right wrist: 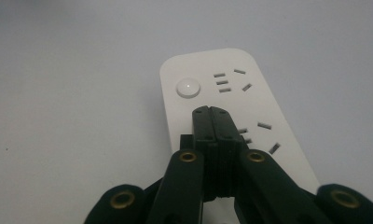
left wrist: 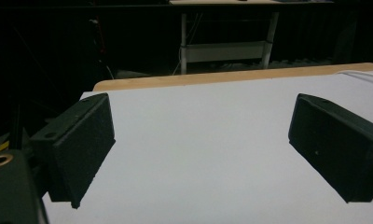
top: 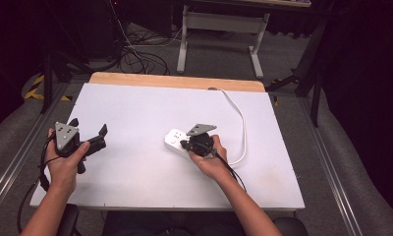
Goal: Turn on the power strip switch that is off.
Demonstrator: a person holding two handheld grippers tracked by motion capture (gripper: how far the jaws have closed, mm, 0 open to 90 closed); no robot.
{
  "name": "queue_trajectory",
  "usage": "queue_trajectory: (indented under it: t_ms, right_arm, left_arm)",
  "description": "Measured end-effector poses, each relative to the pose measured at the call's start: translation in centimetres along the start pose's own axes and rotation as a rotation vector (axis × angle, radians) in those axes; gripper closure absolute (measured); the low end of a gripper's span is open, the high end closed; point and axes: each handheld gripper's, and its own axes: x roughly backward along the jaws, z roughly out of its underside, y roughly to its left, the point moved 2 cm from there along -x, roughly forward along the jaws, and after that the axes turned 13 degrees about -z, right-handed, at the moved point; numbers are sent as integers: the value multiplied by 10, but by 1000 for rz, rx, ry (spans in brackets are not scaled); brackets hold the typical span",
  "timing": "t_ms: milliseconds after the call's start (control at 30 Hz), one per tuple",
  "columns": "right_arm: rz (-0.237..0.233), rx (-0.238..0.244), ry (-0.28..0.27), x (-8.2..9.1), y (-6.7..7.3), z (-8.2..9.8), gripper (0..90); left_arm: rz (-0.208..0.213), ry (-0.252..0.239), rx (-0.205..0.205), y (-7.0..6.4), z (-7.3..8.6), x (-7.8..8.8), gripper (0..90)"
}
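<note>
At the left of the white table point(top: 150, 113), well apart from the power strip point(top: 176, 140), the left hand point(top: 64, 164) holds the left gripper point(top: 89, 132) low over the board with its jaws spread wide; in the left gripper view the two blocky black pads point(left wrist: 84, 144) have a matt, finely grained face, with nothing but bare tabletop between them. The table is a smooth, flat white sheet with a strip of pale wood point(top: 177, 81) showing along its far edge. Toward the middle, the power strip lies flat on the table: a white, glossy plastic slab with rounded corners, a round white button point(right wrist: 188, 87) at one end and groups of narrow grey socket slots point(right wrist: 231, 80) along its top; no brand or lettering can be read on it. A white cable point(top: 239, 123) runs from the strip in a loop toward the table's far edge. Just right of the strip, the right hand point(top: 211, 162) holds the right gripper point(top: 187, 144) angled down at it, a grey three-cornered plate point(top: 200, 129) on top. In the right gripper view its jaws are pressed together, pinching nothing, their joined tip point(right wrist: 211, 112) over the strip's top face between the two socket groups, short of the button; whether the tip touches the plastic cannot be told.
</note>
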Motion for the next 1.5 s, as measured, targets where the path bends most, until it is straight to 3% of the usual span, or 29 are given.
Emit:
queue_trajectory:
  t_ms: [467,867,1167,1467,1500]
  right_arm:
    - [13,8,7,0,2,-1,900]
    - [5,-47,3,4,-3,-2,900]
    - [12,-38,7,4,-2,-1,900]
    - [21,-35,-14,6,-4,-2,900]
    - [15,-37,-39,8,-5,-2,900]
  left_arm:
    - [6,0,1,-1,0,-1,76]
    - [2,0,9,0,0,-2,76]
    - [3,3,9,0,0,-2,76]
    - [2,2,12,1,0,-3,76]
    - [0,4,15,1,0,-3,76]
